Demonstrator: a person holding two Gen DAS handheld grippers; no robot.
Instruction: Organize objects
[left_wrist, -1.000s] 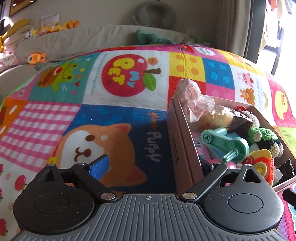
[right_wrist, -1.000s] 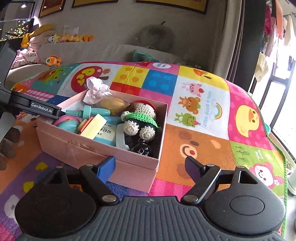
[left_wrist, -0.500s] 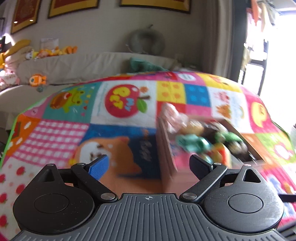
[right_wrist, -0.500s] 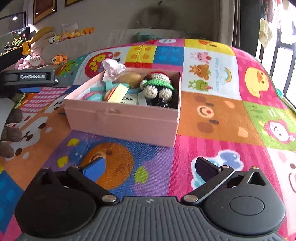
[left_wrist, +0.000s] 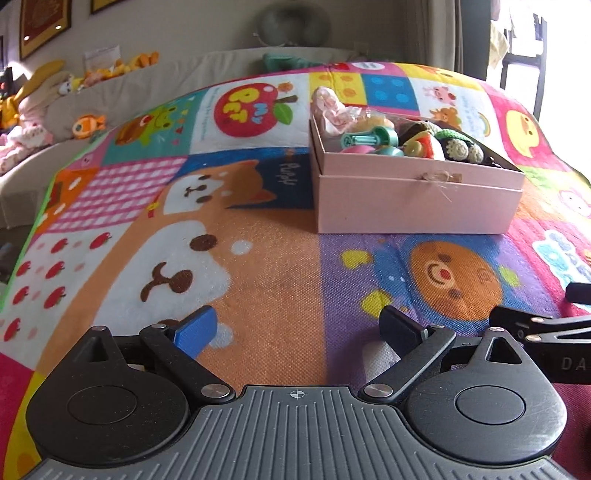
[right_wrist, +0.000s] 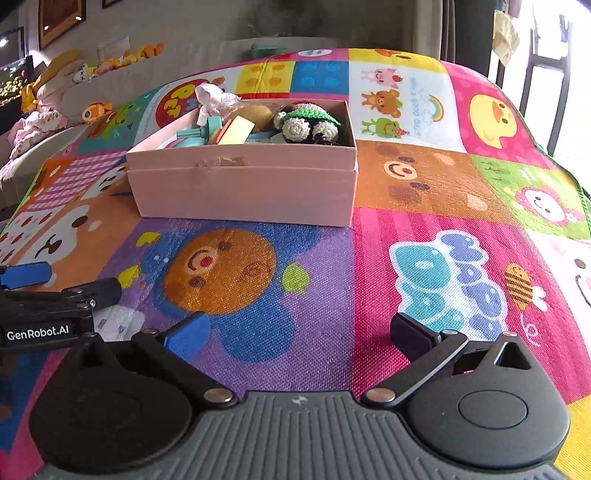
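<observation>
A pink cardboard box (left_wrist: 417, 195) (right_wrist: 243, 192) stands on the colourful play mat, filled with small toys: a crocheted green and black doll (right_wrist: 310, 123) (left_wrist: 458, 142), a teal plastic toy (left_wrist: 369, 138) (right_wrist: 199, 133), a yellow block (right_wrist: 238, 131) and a pink bow (right_wrist: 212, 98) (left_wrist: 328, 107). My left gripper (left_wrist: 297, 326) is open and empty, low over the mat, well in front of the box. My right gripper (right_wrist: 299, 330) is open and empty, also in front of the box. Each gripper shows at the edge of the other's view.
The play mat (left_wrist: 258, 258) covers the floor. A grey sofa (left_wrist: 122, 92) with several plush toys runs along the back. A curtain and bright window (right_wrist: 546, 55) are at the right.
Both grippers have pulled back from the box and dropped low over the mat. The box now sits farther away in both views. Both stay open and empty.
</observation>
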